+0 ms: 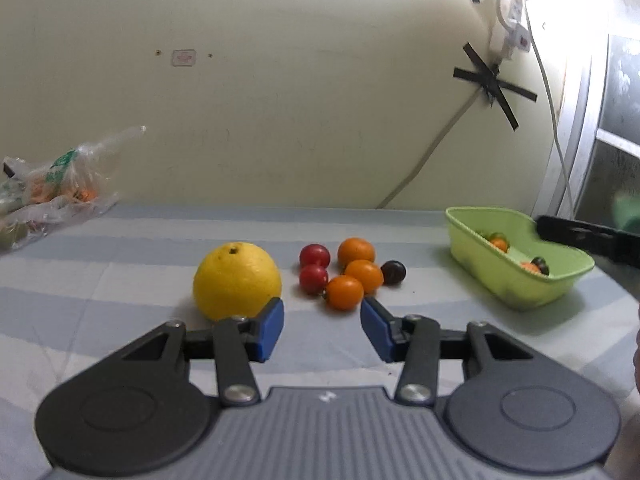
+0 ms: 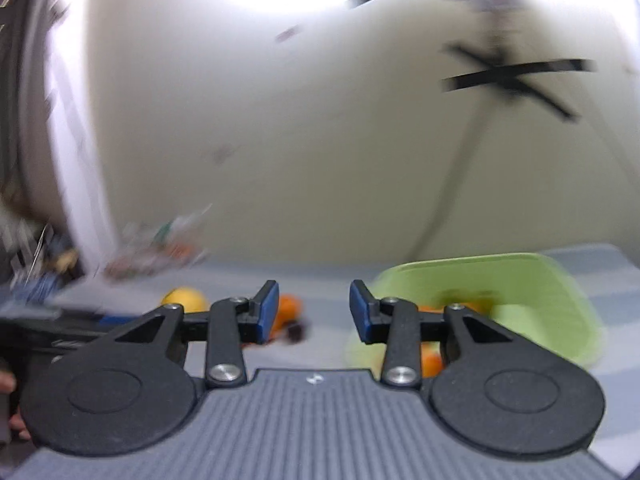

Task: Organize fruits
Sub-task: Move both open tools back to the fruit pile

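Note:
On the striped cloth a large yellow citrus fruit (image 1: 236,280) sits just beyond the left finger of my left gripper (image 1: 322,320), whose jaws stand open and empty. Ahead of them lies a cluster of small tomatoes: three orange ones (image 1: 358,271), two red ones (image 1: 314,268) and a dark one (image 1: 393,272). A light green tray (image 1: 516,260) at the right holds a few small fruits. My right gripper (image 2: 314,308) is open and empty in its blurred view, with the green tray (image 2: 520,280) behind its right finger and the yellow fruit (image 2: 185,298) at the left.
A plastic bag (image 1: 52,188) with produce lies at the far left against the wall. A white cable (image 1: 432,148) taped to the wall runs down behind the table. The other gripper's dark body (image 1: 584,236) juts in over the tray at the right edge.

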The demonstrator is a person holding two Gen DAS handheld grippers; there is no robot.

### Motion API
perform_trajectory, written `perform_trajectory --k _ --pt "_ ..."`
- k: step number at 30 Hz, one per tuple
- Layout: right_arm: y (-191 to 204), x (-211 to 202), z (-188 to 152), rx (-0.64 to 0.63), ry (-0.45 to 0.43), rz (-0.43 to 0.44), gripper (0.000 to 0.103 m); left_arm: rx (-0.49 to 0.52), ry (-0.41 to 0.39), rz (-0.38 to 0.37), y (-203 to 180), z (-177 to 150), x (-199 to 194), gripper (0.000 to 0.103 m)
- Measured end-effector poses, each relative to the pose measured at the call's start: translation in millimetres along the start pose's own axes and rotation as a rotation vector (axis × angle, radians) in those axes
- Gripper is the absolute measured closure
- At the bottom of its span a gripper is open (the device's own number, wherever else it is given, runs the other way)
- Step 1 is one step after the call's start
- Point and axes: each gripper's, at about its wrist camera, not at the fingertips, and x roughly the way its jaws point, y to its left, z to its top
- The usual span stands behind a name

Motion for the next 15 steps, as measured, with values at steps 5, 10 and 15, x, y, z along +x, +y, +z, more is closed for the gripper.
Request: perform_trajectory --k 5,10,15 --pt "21 63 3 -0.041 0.153 -0.018 0.067 0.043 0.009 -0.003 -11 1 27 0.060" --pt "16 103 4 -0.029 0.223 -0.016 0.066 0.053 0.036 0.001 -14 2 47 0.060" --pt "15 119 4 -0.003 0.227 0.052 0.066 0.046 0.062 -0.018 -13 2 57 0.060"
